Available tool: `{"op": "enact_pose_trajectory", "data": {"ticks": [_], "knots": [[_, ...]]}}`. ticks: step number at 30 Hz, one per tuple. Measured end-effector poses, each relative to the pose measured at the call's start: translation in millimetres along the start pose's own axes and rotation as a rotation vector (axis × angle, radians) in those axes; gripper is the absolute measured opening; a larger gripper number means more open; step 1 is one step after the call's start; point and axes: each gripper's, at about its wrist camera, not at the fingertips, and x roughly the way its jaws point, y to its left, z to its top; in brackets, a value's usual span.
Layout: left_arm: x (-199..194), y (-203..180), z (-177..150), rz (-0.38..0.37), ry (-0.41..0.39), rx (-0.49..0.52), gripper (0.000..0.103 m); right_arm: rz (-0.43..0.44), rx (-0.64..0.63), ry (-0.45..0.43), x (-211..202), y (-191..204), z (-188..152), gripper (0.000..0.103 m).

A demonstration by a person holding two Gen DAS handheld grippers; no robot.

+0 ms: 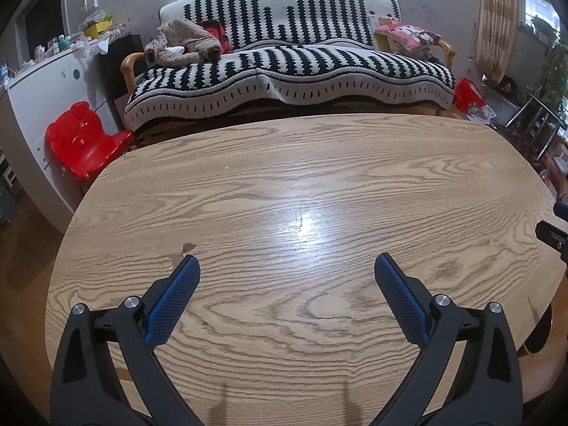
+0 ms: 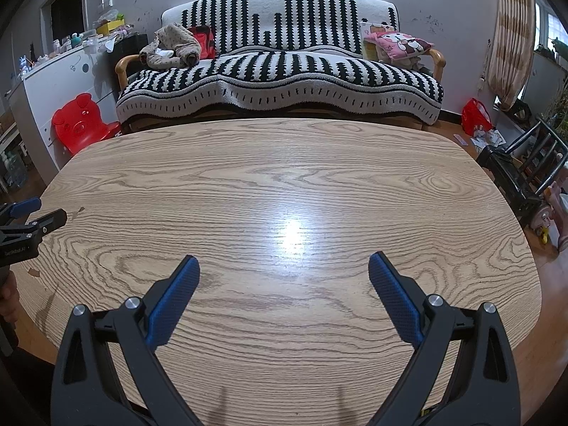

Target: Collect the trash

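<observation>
My left gripper (image 1: 287, 264) hovers open over a bare oak-grain table (image 1: 284, 184), blue pads spread wide with nothing between them. My right gripper (image 2: 284, 262) is open too, over the same table (image 2: 284, 177), and holds nothing. Each gripper shows at the edge of the other's view: the right one (image 1: 555, 238) at the far right of the left wrist view, the left one (image 2: 32, 220) at the far left of the right wrist view. No trash shows on the tabletop. A small chipped brown mark (image 1: 187, 248) lies near the left fingertip.
Behind the table stands a sofa with a black-and-white striped cover (image 1: 291, 67), holding clothes (image 1: 181, 44) and a pink cushion (image 1: 408, 33). A red child's chair (image 1: 85, 142) and a white cabinet (image 1: 46, 81) stand left. A red bag (image 2: 475, 115) and dark chair (image 2: 522, 177) stand right.
</observation>
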Motion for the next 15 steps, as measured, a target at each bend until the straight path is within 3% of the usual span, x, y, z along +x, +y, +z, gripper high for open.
{"op": "enact_pose_trajectory", "data": {"ticks": [10,15], "knots": [[-0.7,-1.1,5.0,0.041,-0.008,0.014,0.096,0.001,-0.001,0.000,-0.3,-0.4,0.0,0.093],[0.6,0.3,6.2,0.023,0.007,0.011,0.096,0.001,0.000,0.001,-0.3,-0.2,0.4,0.092]]}}
